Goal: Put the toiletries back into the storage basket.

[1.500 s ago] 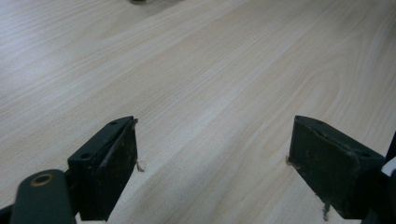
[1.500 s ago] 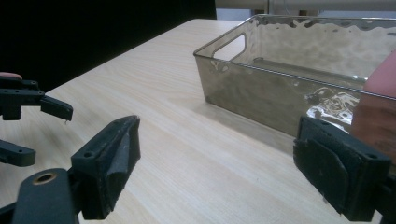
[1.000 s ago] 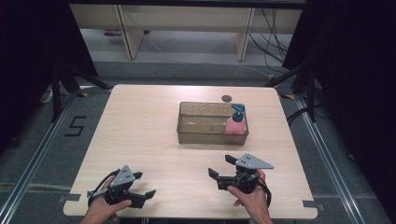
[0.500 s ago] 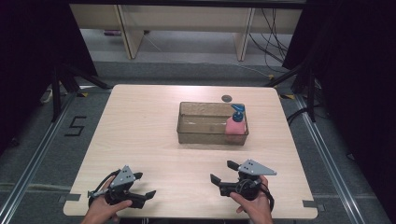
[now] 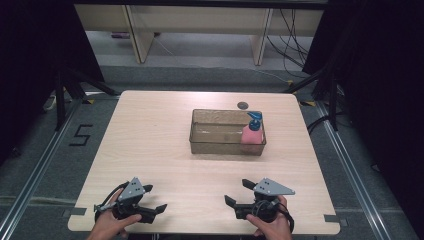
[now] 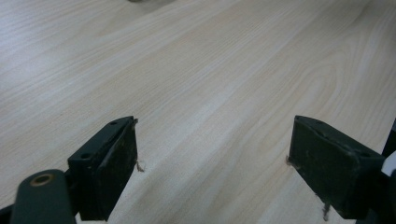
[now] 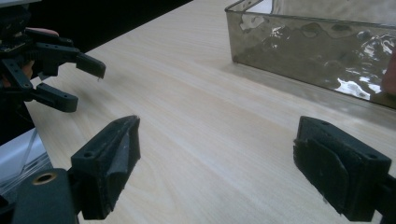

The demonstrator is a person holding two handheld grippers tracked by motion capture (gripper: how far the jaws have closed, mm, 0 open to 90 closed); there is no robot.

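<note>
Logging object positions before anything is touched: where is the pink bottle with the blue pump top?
In the high view the pink bottle stands at the right end of the clear bin, right of the table's middle, with a small dark disc on the table just behind the bin.

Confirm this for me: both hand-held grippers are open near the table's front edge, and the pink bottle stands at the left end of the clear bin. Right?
Not quite. The pink bottle stands at the right end of the clear bin, as the high view shows. The rest holds: the left hand-held gripper and right hand-held gripper are open near the front edge.

Black two-jaw left gripper (image 5: 154, 197), right gripper (image 5: 240, 192), grey three-cornered top plates, black cables, screwed pads
</note>
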